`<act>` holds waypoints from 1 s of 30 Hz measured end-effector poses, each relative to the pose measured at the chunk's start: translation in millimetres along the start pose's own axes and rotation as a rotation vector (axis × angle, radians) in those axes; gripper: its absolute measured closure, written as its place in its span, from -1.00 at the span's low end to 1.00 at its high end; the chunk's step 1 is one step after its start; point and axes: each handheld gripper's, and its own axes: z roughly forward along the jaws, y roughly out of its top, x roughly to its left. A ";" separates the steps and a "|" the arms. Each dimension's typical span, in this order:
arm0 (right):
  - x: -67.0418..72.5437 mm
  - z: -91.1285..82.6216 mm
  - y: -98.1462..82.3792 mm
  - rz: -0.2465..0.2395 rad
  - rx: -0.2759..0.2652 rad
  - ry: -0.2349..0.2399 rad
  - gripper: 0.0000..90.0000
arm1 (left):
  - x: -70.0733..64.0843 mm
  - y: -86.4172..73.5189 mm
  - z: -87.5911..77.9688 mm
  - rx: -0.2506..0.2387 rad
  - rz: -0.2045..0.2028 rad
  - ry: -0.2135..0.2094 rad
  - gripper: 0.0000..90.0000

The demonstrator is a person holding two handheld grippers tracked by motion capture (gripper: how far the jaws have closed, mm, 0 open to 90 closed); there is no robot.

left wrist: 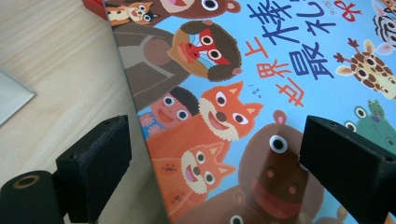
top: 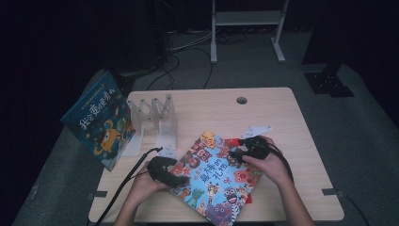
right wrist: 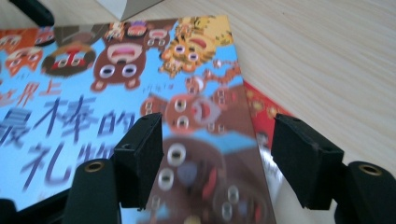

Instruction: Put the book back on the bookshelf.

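A picture book with a blue cover full of cartoon animals lies slantwise on the wooden table, over a red book. My left gripper is at the book's near-left edge. In the left gripper view the gripper stands open, one jaw over bare wood, the other over the cover. My right gripper is over the book's far-right part. In the right gripper view the gripper is open, straddling the cover's edge, beside the red book.
A clear slotted book stand stands at the table's left. A second blue picture book leans at the left edge beside it. A white slip of paper lies behind my right hand. A cable hole is at the back.
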 end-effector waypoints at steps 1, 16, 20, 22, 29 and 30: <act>0.4 -4.3 -4.1 -0.001 0.000 0.001 -0.26 | 0.2 0.0 0.3 0.000 0.006 -0.004 -0.81; 10.6 -52.0 -64.7 0.017 -0.010 -0.008 -0.26 | -1.5 0.1 2.6 -0.003 -0.021 -0.016 -0.82; 20.2 -61.7 -83.7 0.005 0.007 -0.005 -0.26 | -1.0 0.7 3.6 0.009 -0.021 -0.024 -0.85; 25.7 -65.0 -88.4 0.004 0.000 0.009 -0.26 | -1.0 0.9 3.9 0.008 -0.021 -0.024 -0.85; 43.9 -67.1 -94.6 -0.035 0.003 0.034 -0.26 | -1.1 0.9 3.8 0.008 -0.021 -0.024 -0.85; 47.3 -65.6 -94.3 -0.044 0.003 0.046 -0.26 | -1.1 1.0 3.8 0.008 -0.021 -0.024 -0.85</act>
